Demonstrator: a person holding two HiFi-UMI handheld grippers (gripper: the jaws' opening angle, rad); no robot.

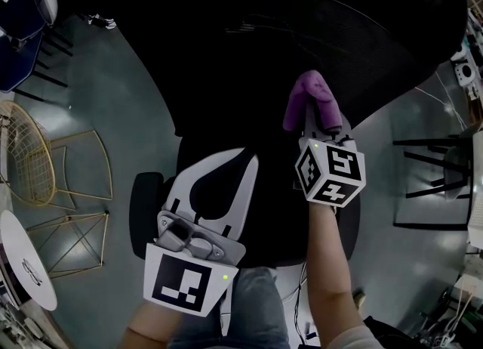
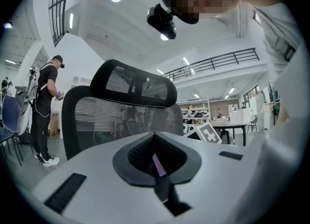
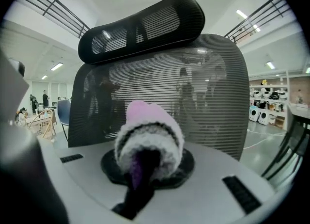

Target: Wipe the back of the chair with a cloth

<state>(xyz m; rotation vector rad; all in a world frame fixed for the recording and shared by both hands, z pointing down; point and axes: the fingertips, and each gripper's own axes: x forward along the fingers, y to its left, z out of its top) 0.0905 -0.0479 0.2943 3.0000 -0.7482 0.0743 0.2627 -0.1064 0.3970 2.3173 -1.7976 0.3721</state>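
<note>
We hold the purple cloth [image 1: 308, 98] clenched in our right tongs [image 1: 323, 125], just before the mesh chair back [image 3: 208, 87]. Our left tongs [image 2: 154, 138] are pressed together on nothing. Only the left gripper view shows a person [image 2: 46, 106] standing beyond it.

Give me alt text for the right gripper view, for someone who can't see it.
The right gripper holds a bunched purple cloth between its jaws, aimed at the black mesh chair back just ahead; contact can't be judged. A curved mesh headrest tops the chair.
</note>
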